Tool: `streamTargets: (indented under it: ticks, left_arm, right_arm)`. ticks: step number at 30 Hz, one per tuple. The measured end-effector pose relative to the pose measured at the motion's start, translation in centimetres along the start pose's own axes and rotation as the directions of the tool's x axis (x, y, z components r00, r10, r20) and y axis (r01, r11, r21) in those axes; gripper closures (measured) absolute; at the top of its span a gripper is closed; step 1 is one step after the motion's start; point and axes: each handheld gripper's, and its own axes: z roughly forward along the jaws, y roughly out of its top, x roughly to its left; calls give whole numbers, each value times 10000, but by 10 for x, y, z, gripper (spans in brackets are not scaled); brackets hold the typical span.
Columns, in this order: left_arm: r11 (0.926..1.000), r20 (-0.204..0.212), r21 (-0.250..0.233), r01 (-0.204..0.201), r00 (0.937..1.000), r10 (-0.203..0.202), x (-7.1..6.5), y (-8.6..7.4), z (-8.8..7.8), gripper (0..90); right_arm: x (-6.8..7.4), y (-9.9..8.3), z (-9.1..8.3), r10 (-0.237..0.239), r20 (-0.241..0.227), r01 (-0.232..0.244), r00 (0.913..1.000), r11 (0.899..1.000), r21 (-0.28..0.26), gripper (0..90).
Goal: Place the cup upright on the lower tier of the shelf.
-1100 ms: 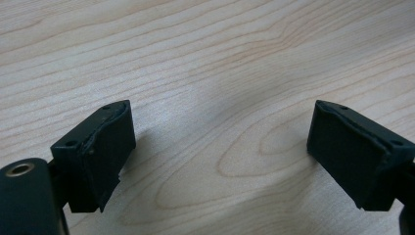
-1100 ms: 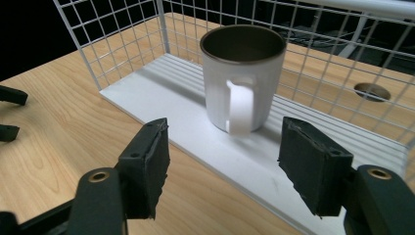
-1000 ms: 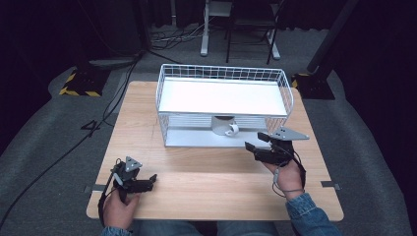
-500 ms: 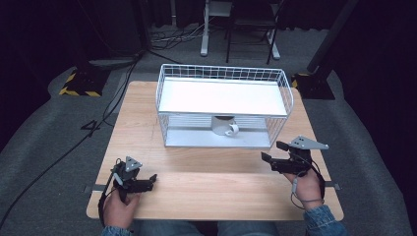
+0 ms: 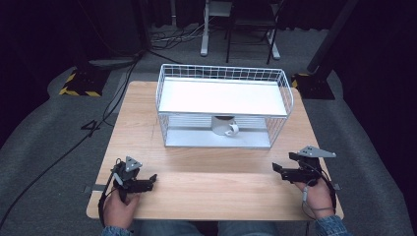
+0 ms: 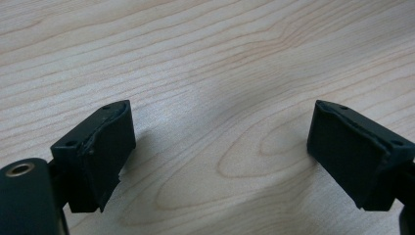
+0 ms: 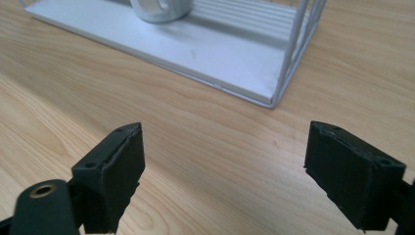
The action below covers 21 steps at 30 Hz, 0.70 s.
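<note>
Metal mug point(image 5: 224, 124) in rack point(image 5: 223, 143), well apart from open right tool point(image 5: 277, 168).

Left black hand-held gripper point(image 5: 151, 181) w/ grey three-cornered plate rests low in left hand point(image 5: 118, 209), jaws wide apart, nothing btwn them. Right black hand-held gripper point(image 5: 276, 169) in right hand point(image 5: 314, 194), jaws just been opening, now wide, empty.

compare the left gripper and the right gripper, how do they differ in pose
The black left gripper lies low at the wooden table's near left edge; the black right gripper sits higher, nearer the white wire rack holding a silver mug. The right gripper's jaws have just been opening. Both stand open, empty, pointing inward.
</note>
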Motion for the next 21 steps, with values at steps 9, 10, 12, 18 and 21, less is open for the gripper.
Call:
streamTargets:
  ticks: [9,10,12,18,21]
  left_arm:
    - [10000,2,-2,1,10000,-1,0,0,0,110]
    - [10000,1,-2,4,10000,-4,0,0,0,110]
    - [10000,1,0,-1,10000,1,0,0,0,110]
    - [10000,-1,1,-1,10000,1,0,0,0,110]
    - [10000,-1,-2,1,10000,-1,0,0,0,110]
  right_arm:
    - [-7,-19,8,166,125,-174,9998,9975,691,149]
    - [-8,-22,9,156,141,-166,9998,9972,726,149]
    - [-9,-26,10,144,202,-160,9997,9967,802,147]
    - [-10,-37,15,69,313,-103,9995,9937,1119,147]
    - [-11,-41,17,39,311,-77,9995,9925,1223,147]
